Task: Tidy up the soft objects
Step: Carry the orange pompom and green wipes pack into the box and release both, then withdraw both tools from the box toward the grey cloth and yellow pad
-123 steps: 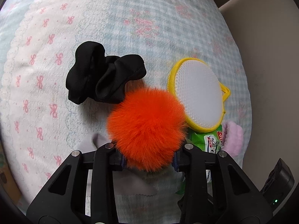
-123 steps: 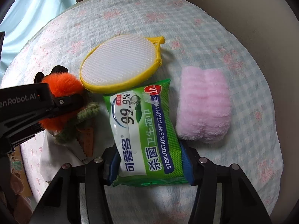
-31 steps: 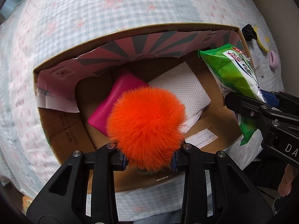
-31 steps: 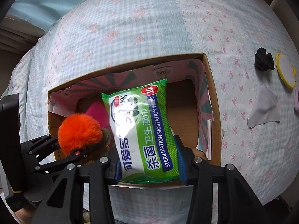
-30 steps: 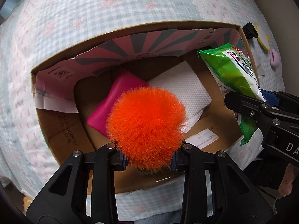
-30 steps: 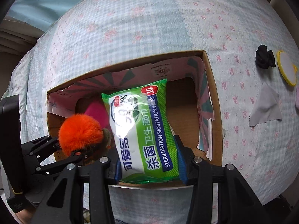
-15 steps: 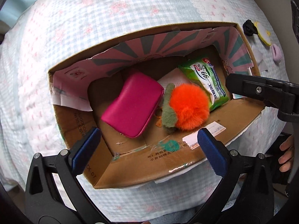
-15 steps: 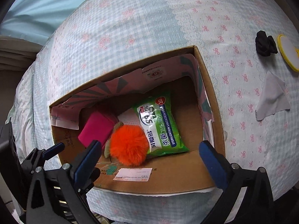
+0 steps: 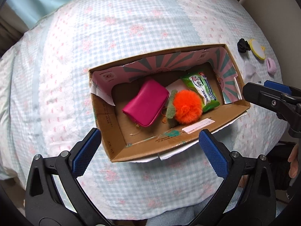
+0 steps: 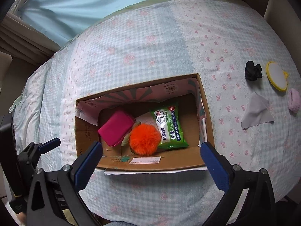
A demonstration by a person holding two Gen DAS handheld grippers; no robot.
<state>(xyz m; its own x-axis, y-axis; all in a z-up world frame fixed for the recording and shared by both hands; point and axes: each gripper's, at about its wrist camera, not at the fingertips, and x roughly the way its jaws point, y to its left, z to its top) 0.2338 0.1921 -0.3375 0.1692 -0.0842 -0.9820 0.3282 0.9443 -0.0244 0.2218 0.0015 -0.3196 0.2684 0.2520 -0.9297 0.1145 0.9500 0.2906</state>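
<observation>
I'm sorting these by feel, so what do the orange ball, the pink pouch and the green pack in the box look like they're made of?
Orange ball: long fluffy fur, probably synthetic, matte, with wispy edges.
Pink pouch: smooth padded faux leather or coated fabric, by its slight sheen.
Green pack: glossy printed plastic film with glare, apparently wet wipes.

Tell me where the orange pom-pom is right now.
In both wrist views the orange pom-pom lies inside the cardboard box, between the pink pouch and the green wipes pack.
</observation>
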